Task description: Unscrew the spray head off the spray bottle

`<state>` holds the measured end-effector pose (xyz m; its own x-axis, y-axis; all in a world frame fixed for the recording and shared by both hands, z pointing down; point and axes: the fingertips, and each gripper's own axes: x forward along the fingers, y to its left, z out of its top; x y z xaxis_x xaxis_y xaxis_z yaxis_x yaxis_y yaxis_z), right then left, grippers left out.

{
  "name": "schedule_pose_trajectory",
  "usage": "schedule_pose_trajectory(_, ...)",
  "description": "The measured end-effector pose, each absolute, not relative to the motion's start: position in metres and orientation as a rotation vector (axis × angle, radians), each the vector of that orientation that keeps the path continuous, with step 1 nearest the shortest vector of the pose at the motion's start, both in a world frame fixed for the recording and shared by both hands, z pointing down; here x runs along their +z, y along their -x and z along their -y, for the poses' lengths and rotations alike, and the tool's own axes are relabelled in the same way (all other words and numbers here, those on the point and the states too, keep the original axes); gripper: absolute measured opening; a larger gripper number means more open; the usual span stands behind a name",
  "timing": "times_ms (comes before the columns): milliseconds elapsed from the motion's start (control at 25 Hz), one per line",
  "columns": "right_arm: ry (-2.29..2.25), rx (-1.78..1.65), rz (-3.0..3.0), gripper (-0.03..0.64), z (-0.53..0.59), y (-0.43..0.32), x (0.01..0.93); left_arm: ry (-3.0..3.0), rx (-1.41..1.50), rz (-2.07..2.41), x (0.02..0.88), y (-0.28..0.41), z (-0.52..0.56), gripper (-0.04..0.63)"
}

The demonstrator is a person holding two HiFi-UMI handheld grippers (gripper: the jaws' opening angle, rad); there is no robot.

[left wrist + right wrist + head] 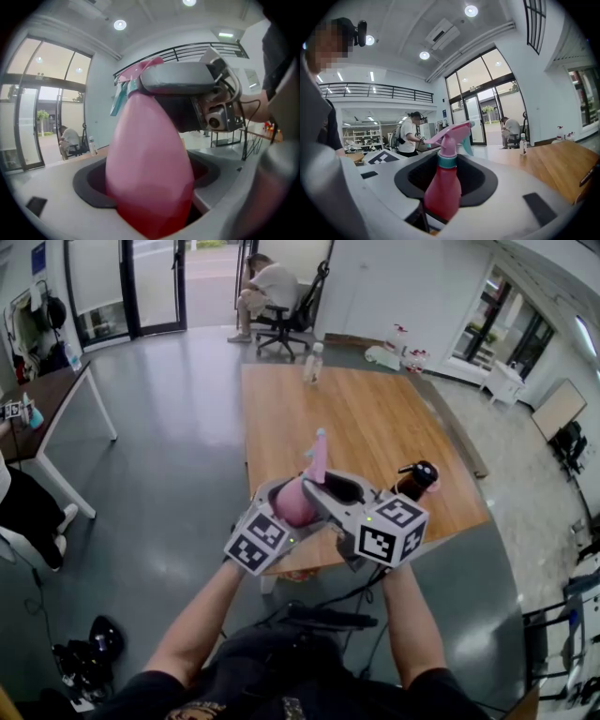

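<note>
A pink spray bottle [296,504] with a teal collar [446,161] and a pink spray head [319,454] is held upright in the air over the near edge of the wooden table [375,427]. My left gripper [289,501] is shut on its fat body [150,173], which fills the left gripper view. My right gripper [330,486] comes in from the right at neck height. In the right gripper view the bottle [443,187] stands between the jaws with dark space on both sides, so the right gripper [446,190] is open. One grey right jaw reaches across by the collar in the left gripper view.
A clear bottle [313,362] stands at the table's far end. A dark bottle with a black cap [417,479] is near the right front edge. A person sits on a chair [267,292] far back. A second table [37,399] is at left, gear lies on the floor [89,648].
</note>
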<state>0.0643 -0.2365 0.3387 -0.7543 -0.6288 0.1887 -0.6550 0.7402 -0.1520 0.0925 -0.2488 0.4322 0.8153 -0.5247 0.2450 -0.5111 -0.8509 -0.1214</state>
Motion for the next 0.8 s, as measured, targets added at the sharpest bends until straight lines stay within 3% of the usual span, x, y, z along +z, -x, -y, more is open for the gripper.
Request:
schedule_pose_trajectory(400, -0.669, 0.250, 2.958, 0.141, 0.205, -0.059, 0.331, 3.107, -0.297, -0.182, 0.418, -0.098, 0.196, 0.436)
schedule_pose_trajectory(800, -0.440, 0.164, 2.998, 0.141, 0.188, -0.056, 0.327, 3.104, -0.265, 0.045, 0.413, -0.096, 0.175, 0.436)
